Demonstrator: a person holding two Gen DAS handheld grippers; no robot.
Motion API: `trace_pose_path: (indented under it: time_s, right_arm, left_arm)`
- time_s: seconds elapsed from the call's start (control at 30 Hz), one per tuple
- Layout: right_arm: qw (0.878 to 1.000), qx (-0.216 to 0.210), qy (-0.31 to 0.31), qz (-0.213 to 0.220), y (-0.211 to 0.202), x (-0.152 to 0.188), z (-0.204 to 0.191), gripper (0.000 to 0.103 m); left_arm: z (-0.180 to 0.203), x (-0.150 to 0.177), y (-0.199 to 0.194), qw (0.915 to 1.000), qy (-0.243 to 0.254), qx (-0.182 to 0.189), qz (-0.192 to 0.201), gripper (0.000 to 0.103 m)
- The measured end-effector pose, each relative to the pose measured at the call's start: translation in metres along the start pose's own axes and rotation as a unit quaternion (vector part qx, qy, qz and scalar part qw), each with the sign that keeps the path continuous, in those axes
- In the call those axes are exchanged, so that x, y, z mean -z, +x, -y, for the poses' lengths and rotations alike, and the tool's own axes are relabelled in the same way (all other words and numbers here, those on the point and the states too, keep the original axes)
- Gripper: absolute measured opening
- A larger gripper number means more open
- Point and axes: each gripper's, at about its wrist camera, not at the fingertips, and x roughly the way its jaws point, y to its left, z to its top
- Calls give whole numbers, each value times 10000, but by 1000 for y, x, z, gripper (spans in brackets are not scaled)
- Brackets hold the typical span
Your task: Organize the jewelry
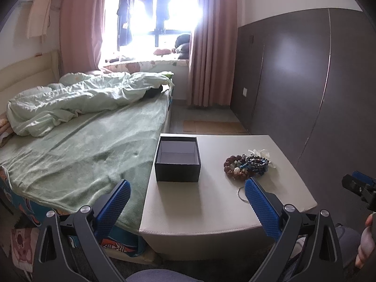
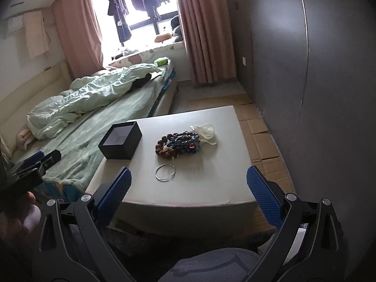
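Note:
A black open box (image 1: 177, 159) (image 2: 120, 140) with a pale, bare inside stands on the left part of a white table (image 1: 204, 206) (image 2: 211, 181). A heap of beaded bracelets (image 1: 246, 165) (image 2: 178, 143), brown and blue, lies to its right, with a white fabric piece (image 2: 205, 130) behind it. A thin silver bangle (image 2: 165, 172) (image 1: 242, 193) lies alone nearer the front edge. My left gripper (image 1: 188, 197) is open, hovering over the table's front, below the box. My right gripper (image 2: 188, 185) is open too, held short of the bangle. Nothing sits between either pair of fingers.
A bed (image 1: 89, 145) with a green sheet and rumpled duvet (image 1: 70, 101) butts against the table's left side. A dark wardrobe wall (image 1: 305, 82) runs along the right. Flattened cardboard (image 2: 263, 138) covers the floor. A person's knee (image 2: 211, 265) is below the grippers.

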Motion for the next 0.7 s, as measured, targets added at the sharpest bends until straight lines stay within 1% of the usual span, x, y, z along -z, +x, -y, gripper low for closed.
trace_pose_path:
  time_s: [0.1,0.17,0.23,0.33,0.4,0.47,0.53,0.57,0.6,0.7]
  right_arm:
    - [9999,-87,39,-88,5,-9,0,98]
    - [9996,-214,142,-115,11,-19,2,98]
    - [9993,-252,219,-171,19,-27,3,98]
    - [9985,-328,330,-285,35,-40,3,98]
    - [9971,-457,471,-375,47,-49,6,98]
    - [9947,-631,667,-464,59,-55,12,93]
    - [9916,-766,846,-603,73,-61,18,75]
    - [9886,-867,991,-725,83,-65,23,72]
    - [9867,-919,1081,-788,88,-66,26,67]
    - [9801,-1041,1388,-967,110,-72,37,65]
  left_arm:
    - [-5,-10,8,9998,-146,127,-110,94]
    - [-4,-17,12,9998,-135,114,-122,94]
    - [1,-24,18,9997,-81,134,-193,94]
    - [12,-34,31,9988,-9,355,-349,89]
    - [20,-39,42,9979,61,433,-475,83]
    - [27,-43,55,9966,102,534,-613,78]
    - [33,-48,70,9947,108,660,-786,72]
    - [35,-51,78,9938,95,697,-861,68]
    - [37,-53,84,9931,83,731,-908,67]
    - [45,-61,107,9904,18,873,-1075,63]
